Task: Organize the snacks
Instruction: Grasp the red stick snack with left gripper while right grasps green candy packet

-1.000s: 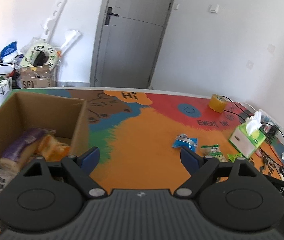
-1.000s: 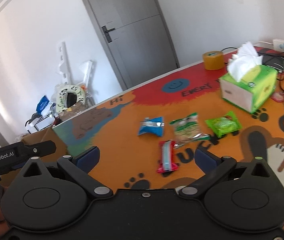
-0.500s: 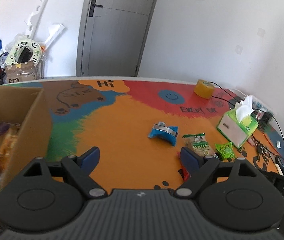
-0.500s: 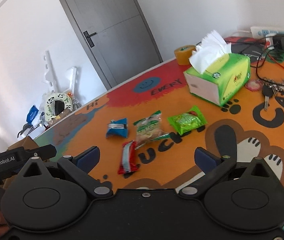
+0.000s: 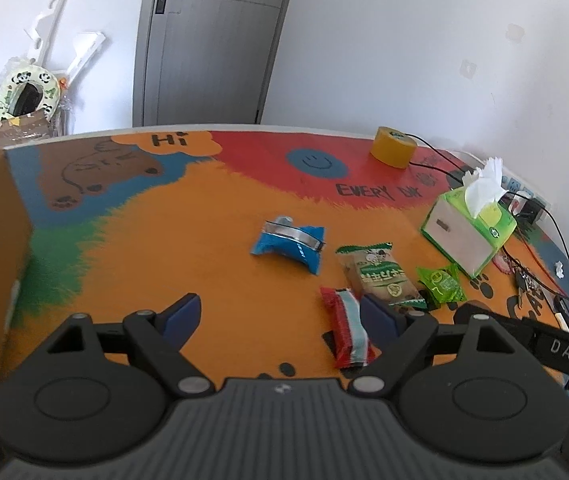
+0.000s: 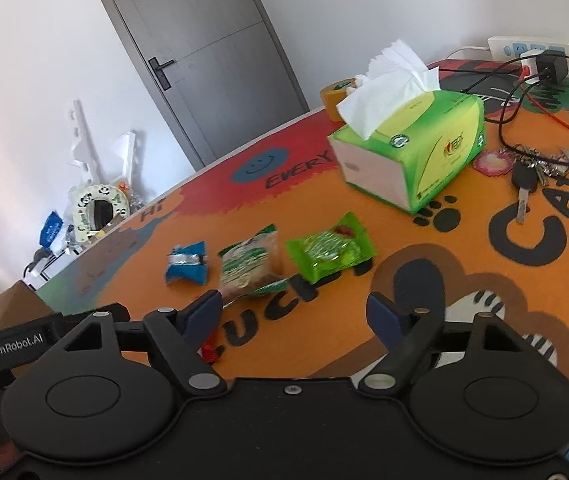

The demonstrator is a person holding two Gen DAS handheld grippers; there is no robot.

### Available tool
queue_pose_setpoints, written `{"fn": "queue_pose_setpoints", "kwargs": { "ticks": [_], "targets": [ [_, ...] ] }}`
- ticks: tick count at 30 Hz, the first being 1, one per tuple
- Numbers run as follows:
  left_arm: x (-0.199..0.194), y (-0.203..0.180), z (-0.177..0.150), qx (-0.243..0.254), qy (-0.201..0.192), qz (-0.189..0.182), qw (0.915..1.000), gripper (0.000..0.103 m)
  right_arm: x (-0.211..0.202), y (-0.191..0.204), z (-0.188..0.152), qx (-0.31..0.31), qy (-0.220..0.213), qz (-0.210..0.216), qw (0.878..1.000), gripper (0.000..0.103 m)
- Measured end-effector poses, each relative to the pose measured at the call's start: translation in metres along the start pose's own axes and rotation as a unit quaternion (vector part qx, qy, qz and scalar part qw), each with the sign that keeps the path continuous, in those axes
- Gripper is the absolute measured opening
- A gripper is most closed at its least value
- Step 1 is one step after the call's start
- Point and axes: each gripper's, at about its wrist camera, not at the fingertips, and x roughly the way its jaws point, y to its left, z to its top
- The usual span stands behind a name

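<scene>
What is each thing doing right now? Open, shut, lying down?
Left gripper: open, empty.
Right gripper: open, empty.
Blue snack packet: lying flat.
Red striped snack bar: lying flat.
Bright green candy packet: lying flat.
Tissue box: tissue sticking out.
Door: shut.

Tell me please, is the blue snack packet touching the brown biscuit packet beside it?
Apart. The left wrist view shows bare orange mat between the blue snack packet and the brown biscuit packet.
</scene>
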Motion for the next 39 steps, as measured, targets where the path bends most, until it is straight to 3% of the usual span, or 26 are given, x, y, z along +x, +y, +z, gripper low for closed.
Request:
{"fn": "queue_pose_setpoints", "kwargs": {
  "ticks": [5,17,22,33,35,37,39],
  "targets": [
    [0.014,-0.01,-0.005,-0.002,0.004,-0.002,1.0,0.081,0.006,-0.008,0.007,-0.005,0.0,-0.005,1.0,0.078],
    [0.044,-0.035,-0.016,0.009,0.03,-0.013,0.9994,0.051,0.029,-0.012,0.018,-0.021,-0.004,-0.008,1.0,0.076],
    [0.048,-0.034,-0.014,0.019,0.023,0.004,0.9995,0.019,0.038,-0.016,0.021,-0.021,-0.005,-0.007,1.0,0.074],
    [0.049,-0.018,-0.007,0.012,0.024,0.018,0.9995,0.019,0.058,-0.018,0.026,-0.025,0.003,-0.019,0.999,0.074],
    [0.049,-0.014,-0.007,0.006,0.022,0.017,0.9996,0.019,0.061,-0.013,0.026,-0.038,0.006,-0.027,0.999,0.07],
    [0.049,-0.011,-0.006,0.0,0.022,0.013,0.9997,0.019,0.063,-0.008,0.027,-0.048,0.007,-0.043,0.998,0.056],
    [0.047,-0.008,-0.006,-0.007,0.022,0.01,0.9997,0.018,0.062,-0.006,0.025,-0.055,0.008,-0.053,0.997,0.05]
  ]
}}
